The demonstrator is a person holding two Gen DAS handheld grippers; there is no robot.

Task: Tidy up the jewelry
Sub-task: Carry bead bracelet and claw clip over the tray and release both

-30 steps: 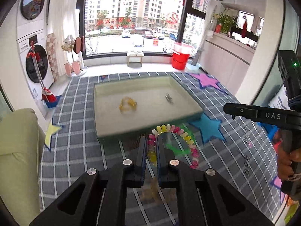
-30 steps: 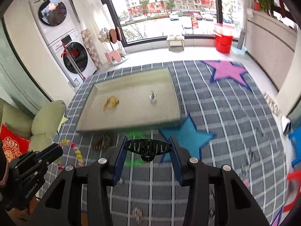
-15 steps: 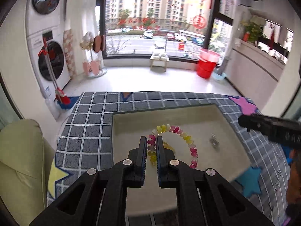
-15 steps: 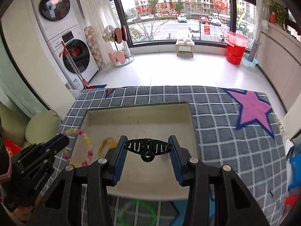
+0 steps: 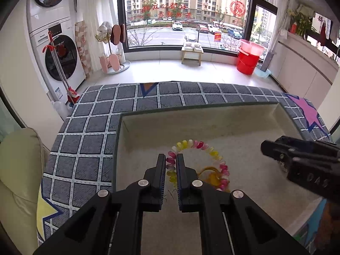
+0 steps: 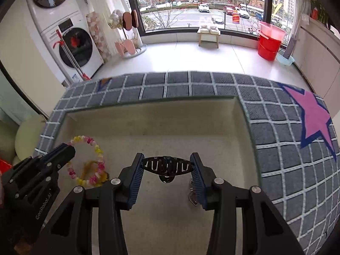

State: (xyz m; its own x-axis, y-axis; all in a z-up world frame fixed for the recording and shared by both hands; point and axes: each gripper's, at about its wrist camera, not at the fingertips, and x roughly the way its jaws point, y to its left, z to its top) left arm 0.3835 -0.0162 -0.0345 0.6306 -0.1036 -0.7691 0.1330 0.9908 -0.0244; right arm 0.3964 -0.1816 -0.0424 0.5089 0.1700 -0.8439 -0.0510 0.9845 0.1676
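My left gripper (image 5: 170,159) is shut on a pink and yellow bead bracelet (image 5: 212,153) and holds it over the beige tray (image 5: 212,114). A yellow piece of jewelry (image 5: 212,177) lies in the tray under the bracelet. My right gripper (image 6: 167,162) is shut on a black hair claw clip (image 6: 167,166), also over the tray (image 6: 148,114). A small silver item (image 6: 192,197) lies in the tray by the right finger. The bracelet (image 6: 93,146) and left gripper (image 6: 63,150) show at the left of the right wrist view.
The tray sits on a grey checked rug (image 5: 85,127) with a pink star (image 6: 312,116). A cream cushion (image 5: 17,180) is at the left. Beyond are a washer (image 5: 61,57), a wooden stool (image 5: 191,53) and a red bucket (image 5: 248,61).
Both grippers have moved forward from in front of the tray to over it, carrying the bracelet and the clip. The tray now fills the lower view.
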